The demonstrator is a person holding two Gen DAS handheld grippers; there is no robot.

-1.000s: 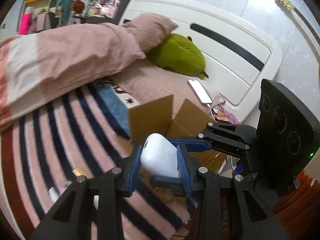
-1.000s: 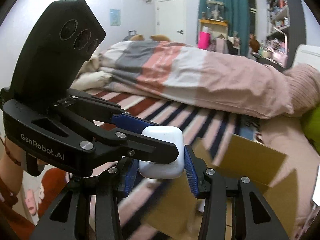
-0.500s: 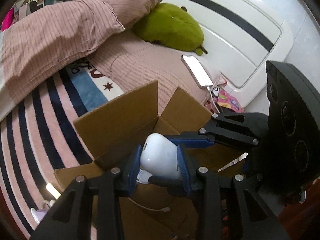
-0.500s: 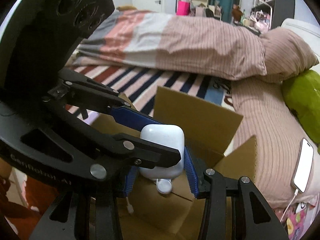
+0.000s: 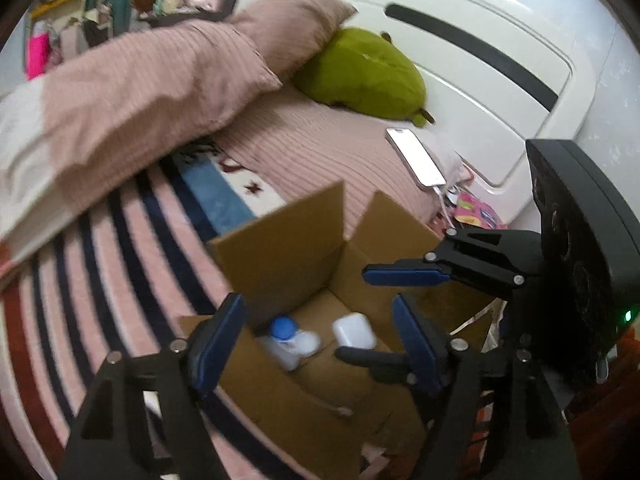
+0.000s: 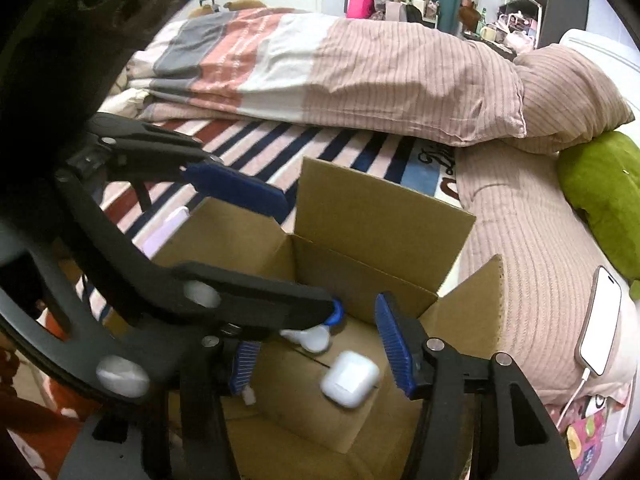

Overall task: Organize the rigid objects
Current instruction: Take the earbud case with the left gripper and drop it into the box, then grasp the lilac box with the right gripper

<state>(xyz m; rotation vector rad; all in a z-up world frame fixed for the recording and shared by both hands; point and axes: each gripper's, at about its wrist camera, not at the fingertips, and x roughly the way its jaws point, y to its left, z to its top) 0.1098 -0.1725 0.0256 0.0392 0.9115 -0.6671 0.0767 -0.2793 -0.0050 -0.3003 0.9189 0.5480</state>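
2 white items — earbud case, perhaps a bottle — inside cardboard box

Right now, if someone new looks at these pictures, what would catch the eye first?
First, the open cardboard box on the striped bed, with a white earbud case lying on its floor beside a small white bottle with a blue cap. Above it, the left gripper and right gripper are both opening, with nothing held. Farther back lie a green plush and a phone.
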